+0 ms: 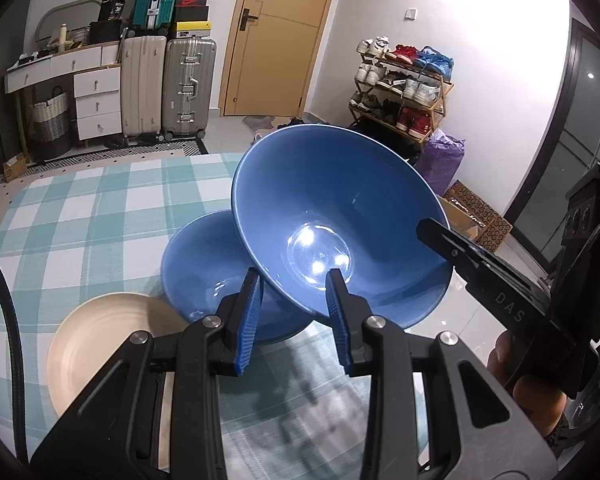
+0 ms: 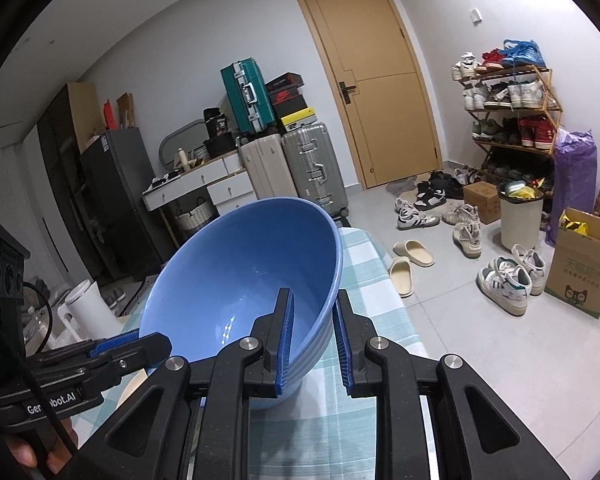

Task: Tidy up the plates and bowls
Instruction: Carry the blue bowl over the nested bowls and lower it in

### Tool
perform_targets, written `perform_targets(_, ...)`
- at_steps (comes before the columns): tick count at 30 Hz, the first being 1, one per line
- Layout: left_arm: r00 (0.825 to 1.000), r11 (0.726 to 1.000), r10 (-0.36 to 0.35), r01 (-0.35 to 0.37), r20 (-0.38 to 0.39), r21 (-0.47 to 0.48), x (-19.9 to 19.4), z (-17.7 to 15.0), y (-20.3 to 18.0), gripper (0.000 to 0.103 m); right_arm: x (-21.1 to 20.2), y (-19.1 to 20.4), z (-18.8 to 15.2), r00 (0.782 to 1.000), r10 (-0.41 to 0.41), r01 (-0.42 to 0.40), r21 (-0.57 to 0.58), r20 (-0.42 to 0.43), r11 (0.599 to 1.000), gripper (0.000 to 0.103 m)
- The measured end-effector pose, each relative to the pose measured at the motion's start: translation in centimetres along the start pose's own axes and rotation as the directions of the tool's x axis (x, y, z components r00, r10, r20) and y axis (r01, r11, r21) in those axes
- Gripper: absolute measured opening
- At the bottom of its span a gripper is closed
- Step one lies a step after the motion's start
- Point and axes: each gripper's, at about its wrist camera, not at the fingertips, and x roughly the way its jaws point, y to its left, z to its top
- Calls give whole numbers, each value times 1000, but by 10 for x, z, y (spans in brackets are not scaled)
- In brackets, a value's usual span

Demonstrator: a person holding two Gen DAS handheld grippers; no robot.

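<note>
A big blue bowl [image 1: 340, 216] is tilted in the air above the table, and both grippers hold its rim. My left gripper [image 1: 294, 304] has its blue pads on either side of the bowl's near rim. My right gripper [image 2: 314, 332] clamps the opposite rim, and its black finger shows in the left wrist view [image 1: 452, 244]. The bowl also shows in the right wrist view [image 2: 240, 280]. A second blue bowl [image 1: 204, 272] sits on the checked cloth beneath it. A cream plate [image 1: 100, 336] lies to its left.
The table has a teal and white checked cloth [image 1: 80, 220]. Beyond it stand suitcases [image 1: 164, 88], a white drawer unit [image 1: 96, 96], a door and a shoe rack [image 1: 404, 88]. Shoes, cardboard boxes [image 2: 584, 272] and a bin lie on the floor at right.
</note>
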Motion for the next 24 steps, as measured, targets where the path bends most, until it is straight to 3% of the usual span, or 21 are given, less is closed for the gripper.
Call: perform_targets(24,994,994,105,-105,-38,8,28,-9,46,29,53,26,-21,997,42,-45,-41,-66,998,21)
